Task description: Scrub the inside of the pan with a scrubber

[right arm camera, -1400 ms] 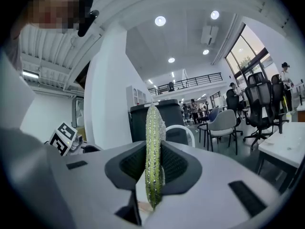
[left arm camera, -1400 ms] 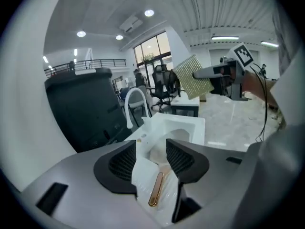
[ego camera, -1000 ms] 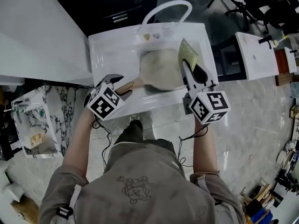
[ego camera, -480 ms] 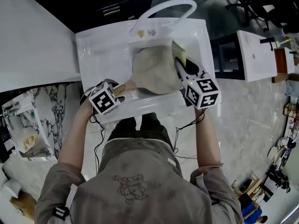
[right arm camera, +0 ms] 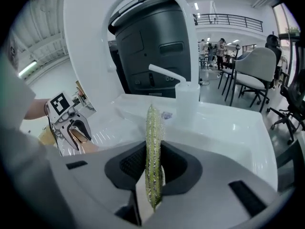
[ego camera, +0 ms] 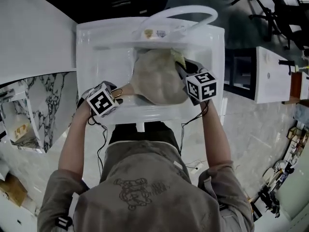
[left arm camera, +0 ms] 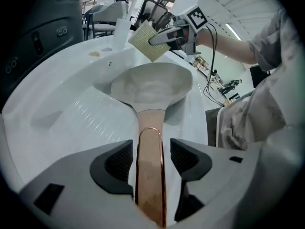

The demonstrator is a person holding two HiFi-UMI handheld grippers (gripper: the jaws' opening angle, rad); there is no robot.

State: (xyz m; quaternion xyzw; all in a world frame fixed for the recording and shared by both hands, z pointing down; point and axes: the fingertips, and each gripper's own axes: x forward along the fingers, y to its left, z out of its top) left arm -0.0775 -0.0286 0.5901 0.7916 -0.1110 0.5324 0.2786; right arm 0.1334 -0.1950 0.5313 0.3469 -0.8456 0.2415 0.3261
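Note:
A pale grey pan (ego camera: 155, 81) with a copper-coloured handle (left arm camera: 150, 149) is held over the white sink (ego camera: 96, 52). My left gripper (left arm camera: 150, 162) is shut on that handle, near the sink's front edge (ego camera: 117, 94). My right gripper (ego camera: 182, 67) is shut on a yellow-green scrubber (ego camera: 176, 58), which stands edge-on between its jaws (right arm camera: 152, 147). In the left gripper view the scrubber (left arm camera: 148, 41) hangs just above the pan's far rim, with the pan's inside (left arm camera: 152, 82) facing up. I cannot tell whether the scrubber touches the pan.
A white arched faucet (ego camera: 179, 12) curves over the back of the sink. A clear cup (right arm camera: 187, 100) stands on the sink's rear ledge. A marble-patterned stand (ego camera: 29, 115) is at the left, a white table (ego camera: 270, 74) at the right. Office chairs (right arm camera: 257, 75) stand beyond.
My right gripper has carried the scrubber left, from beside the pan to over its far right rim. The left gripper has kept its hold on the handle.

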